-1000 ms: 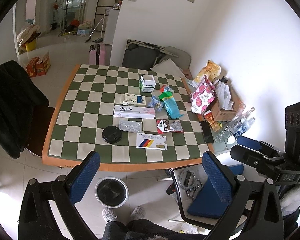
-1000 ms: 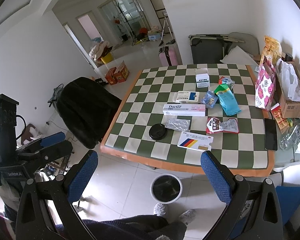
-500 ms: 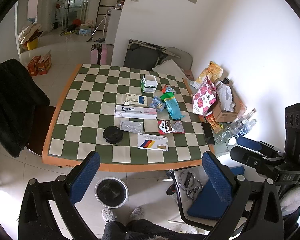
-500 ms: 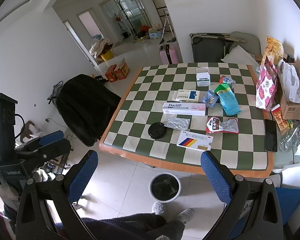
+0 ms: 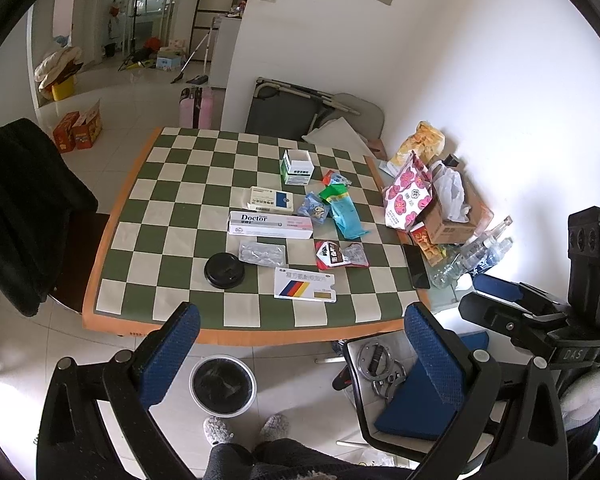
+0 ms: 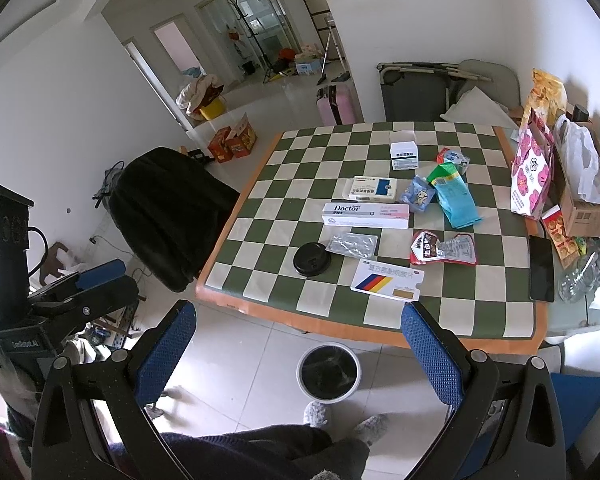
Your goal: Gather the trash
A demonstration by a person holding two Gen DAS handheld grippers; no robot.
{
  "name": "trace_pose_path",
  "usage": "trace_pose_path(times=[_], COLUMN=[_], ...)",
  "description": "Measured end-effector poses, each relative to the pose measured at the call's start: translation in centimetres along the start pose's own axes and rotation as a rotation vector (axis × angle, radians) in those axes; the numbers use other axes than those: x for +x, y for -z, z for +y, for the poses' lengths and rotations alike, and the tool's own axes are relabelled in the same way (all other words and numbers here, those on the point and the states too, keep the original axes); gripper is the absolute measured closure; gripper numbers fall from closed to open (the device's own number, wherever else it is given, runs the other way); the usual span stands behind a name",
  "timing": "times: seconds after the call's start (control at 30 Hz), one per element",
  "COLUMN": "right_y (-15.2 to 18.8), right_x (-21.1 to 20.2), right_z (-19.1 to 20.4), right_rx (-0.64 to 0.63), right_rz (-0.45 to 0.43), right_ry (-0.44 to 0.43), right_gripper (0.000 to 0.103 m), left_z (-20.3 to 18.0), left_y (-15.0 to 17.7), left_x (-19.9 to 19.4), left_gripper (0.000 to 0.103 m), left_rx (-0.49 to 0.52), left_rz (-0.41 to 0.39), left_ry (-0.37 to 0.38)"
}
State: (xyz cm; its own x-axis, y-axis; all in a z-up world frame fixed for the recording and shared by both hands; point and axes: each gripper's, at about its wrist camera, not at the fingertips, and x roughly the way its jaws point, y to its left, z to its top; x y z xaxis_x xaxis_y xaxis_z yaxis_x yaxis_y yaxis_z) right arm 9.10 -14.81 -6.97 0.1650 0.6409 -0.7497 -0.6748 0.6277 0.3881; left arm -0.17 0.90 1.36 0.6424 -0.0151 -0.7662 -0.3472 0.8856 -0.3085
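Observation:
Several pieces of trash lie on the green-and-white checkered table [image 5: 172,208]: a "Doctor" box [image 5: 270,224], a black lid [image 5: 224,271], a foil blister pack [image 5: 262,253], a red wrapper [image 5: 340,254], a striped white carton [image 5: 305,285] and a teal bag [image 5: 346,216]. A round trash bin [image 5: 222,411] stands on the floor at the table's near edge. My left gripper [image 5: 300,352] is open and empty, held high in front of the table. My right gripper [image 6: 298,350] is also open and empty above the bin [image 6: 328,395].
A black-draped chair [image 5: 24,208] stands at the table's left. A pink flowered bag [image 5: 408,196], a cardboard box [image 5: 444,220], a phone [image 5: 416,266] and bottles [image 5: 476,256] crowd the right edge. A blue stool [image 5: 416,408] and a person's slippered feet [image 5: 244,428] are below.

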Motion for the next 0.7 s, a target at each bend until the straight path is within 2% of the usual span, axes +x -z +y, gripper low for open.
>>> trace_pose_path(times=[0.7], right_y=[-0.28], right_x=[0.12], right_z=[0.03], right_rx=[-0.003], right_rz=[0.006], right_ry=[0.006], right_gripper=[0.0], left_z=[0.42], left_y=[-0.61], left_x=[0.36], left_gripper=[0.0], left_rx=[0.002], left_rz=[0.003], left_ry=[0.007])
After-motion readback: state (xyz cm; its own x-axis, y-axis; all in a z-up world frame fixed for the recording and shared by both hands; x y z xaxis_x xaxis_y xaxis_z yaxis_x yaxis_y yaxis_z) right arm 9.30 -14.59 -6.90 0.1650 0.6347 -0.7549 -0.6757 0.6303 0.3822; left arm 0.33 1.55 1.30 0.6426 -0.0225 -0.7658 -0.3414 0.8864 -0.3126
